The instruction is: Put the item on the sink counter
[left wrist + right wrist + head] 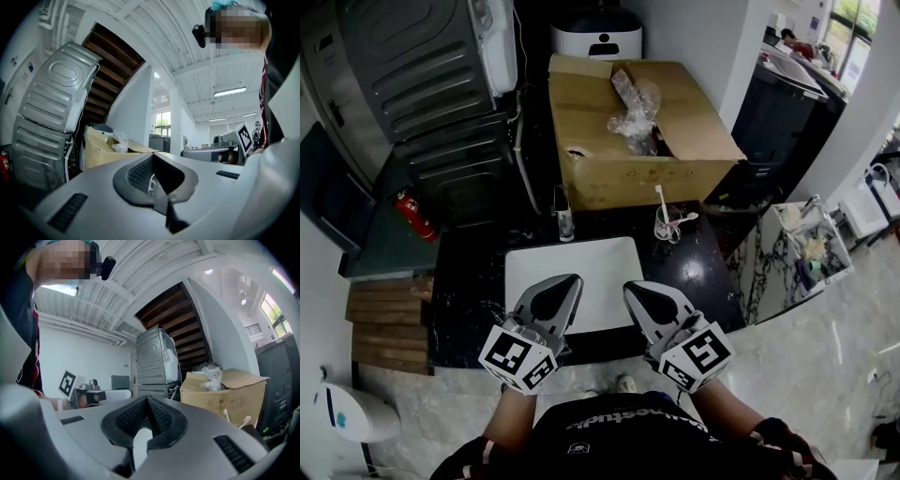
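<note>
A white sink basin [581, 262] is set in a dark counter [469, 281]. At its back right stands a clear cup with toothbrushes [667, 223], which also shows in the right gripper view [243, 420]. A small clear glass [564, 223] stands at the back left. My left gripper [565, 282] hovers over the basin's front edge, jaws together and empty; its tips [152, 157] meet in its own view. My right gripper [636, 288] hangs beside it, also shut with nothing in it; its tips [146, 400] touch.
An open cardboard box [628, 141] with crumpled plastic wrap [633, 117] stands behind the counter. Stacked grey machines [422, 84] are at the left, with a red fire extinguisher [414, 216] below. A marble-patterned stand [787, 253] is to the right.
</note>
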A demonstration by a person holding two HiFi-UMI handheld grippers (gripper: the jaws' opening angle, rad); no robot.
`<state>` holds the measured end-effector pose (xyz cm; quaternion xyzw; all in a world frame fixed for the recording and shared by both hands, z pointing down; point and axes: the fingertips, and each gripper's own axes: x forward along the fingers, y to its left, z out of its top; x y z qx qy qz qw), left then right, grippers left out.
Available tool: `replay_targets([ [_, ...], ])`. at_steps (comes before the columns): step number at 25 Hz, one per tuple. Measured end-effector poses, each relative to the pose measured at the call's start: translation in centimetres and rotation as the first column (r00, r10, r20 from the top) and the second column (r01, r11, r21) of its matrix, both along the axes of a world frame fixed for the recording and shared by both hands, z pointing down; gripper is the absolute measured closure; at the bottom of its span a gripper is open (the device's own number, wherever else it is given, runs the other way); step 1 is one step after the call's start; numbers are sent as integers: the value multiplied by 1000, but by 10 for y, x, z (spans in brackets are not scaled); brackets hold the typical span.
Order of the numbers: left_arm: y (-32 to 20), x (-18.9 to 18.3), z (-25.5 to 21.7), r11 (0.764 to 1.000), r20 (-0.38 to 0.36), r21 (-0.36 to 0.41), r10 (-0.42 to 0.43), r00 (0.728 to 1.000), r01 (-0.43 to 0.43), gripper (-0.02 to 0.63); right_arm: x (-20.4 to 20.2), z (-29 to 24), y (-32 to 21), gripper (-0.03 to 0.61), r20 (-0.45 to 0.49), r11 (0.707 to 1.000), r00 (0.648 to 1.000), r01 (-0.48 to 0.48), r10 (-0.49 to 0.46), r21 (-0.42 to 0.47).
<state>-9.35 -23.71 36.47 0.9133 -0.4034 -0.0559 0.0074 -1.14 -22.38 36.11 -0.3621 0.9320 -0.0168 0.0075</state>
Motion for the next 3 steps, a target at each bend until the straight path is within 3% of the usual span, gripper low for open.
replay_targets([
  [3,0,0,-1,1000,-1,4,3,1000,-3,600,0,3,0,541,-9,1000,1000,-2,2,-4],
])
